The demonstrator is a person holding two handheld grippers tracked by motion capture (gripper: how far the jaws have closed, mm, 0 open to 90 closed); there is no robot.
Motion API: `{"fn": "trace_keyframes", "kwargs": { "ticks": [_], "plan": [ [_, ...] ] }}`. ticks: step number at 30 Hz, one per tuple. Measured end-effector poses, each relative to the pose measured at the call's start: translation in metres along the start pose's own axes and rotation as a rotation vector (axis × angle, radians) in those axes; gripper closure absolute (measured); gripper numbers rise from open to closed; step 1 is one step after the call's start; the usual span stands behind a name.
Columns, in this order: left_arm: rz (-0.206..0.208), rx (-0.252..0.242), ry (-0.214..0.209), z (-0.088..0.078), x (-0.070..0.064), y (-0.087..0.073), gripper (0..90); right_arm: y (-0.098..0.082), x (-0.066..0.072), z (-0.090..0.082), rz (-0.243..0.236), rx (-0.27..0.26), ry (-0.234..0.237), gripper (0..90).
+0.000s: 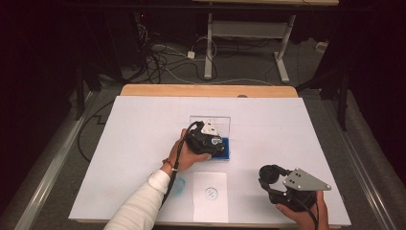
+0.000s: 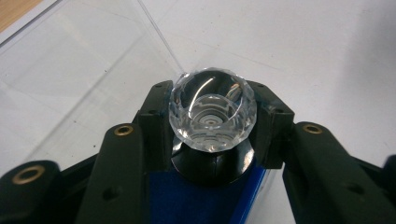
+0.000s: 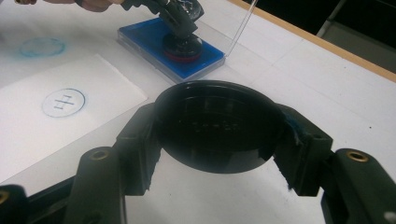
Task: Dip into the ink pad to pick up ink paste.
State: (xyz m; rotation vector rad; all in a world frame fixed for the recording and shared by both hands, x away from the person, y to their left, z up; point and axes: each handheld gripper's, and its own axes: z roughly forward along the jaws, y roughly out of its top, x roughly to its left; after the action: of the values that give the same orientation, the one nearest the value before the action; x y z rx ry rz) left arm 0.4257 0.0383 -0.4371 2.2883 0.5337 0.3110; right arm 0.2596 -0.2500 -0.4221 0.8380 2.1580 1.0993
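The left gripper (image 1: 216,142) is closed on the clear faceted knob (image 2: 212,110) of a stamp whose black round base (image 2: 212,164) sits down on the blue ink pad (image 3: 187,63). That pad lies in an open case with a transparent lid (image 1: 209,123) standing up behind it, near the middle of the white worktop (image 1: 143,143).

The knob looks like hard moulded plastic or glass: stiff, light, smooth and likely slippery across its facets. The jaws hold it at its widest girth, one pad on each side, which seems the safest place; higher up the curve would tend to squeeze it out of the grip. The stamp should lift easily, though the pad's case is light too and may stick to the inked face and come up with it.

The right gripper (image 1: 269,176) is closed around a black round cap (image 3: 217,126), held by its rim with the hollow side facing the camera, above the worktop well to the near right of the ink pad. It is rigid, thin-walled and light, so a modest squeeze across the rim should do.

Just in front of the ink pad lies a slip of white paper (image 1: 210,196) bearing a blue circular stamp mark (image 1: 211,193); a fainter blue ring (image 1: 179,185) marks the worktop beside it.
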Motion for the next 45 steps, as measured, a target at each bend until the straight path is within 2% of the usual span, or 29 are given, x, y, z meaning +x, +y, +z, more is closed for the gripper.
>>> {"fn": "trace_keyframes", "kwargs": {
  "ticks": [16, 28, 33, 42, 45],
  "plan": [
    [-0.006, 0.008, -0.007, -0.002, 0.001, 0.000, 54.6, 0.001, -0.002, 0.000, 0.006, -0.008, 0.005, 38.3],
    [0.020, 0.021, 0.002, -0.004, 0.001, 0.002, 54.6, 0.000, -0.005, 0.002, 0.018, -0.005, 0.011, 38.3],
    [0.016, 0.017, -0.005, -0.005, 0.002, 0.002, 54.6, -0.001, -0.005, 0.002, 0.023, -0.001, 0.006, 38.3],
    [0.026, -0.023, -0.002, -0.022, 0.004, 0.006, 54.6, -0.001, -0.005, 0.003, 0.030, -0.001, 0.002, 38.3],
    [0.037, -0.034, -0.001, -0.030, 0.001, 0.007, 54.6, 0.000, -0.005, 0.002, 0.018, -0.001, 0.000, 38.3]
  ]
}}
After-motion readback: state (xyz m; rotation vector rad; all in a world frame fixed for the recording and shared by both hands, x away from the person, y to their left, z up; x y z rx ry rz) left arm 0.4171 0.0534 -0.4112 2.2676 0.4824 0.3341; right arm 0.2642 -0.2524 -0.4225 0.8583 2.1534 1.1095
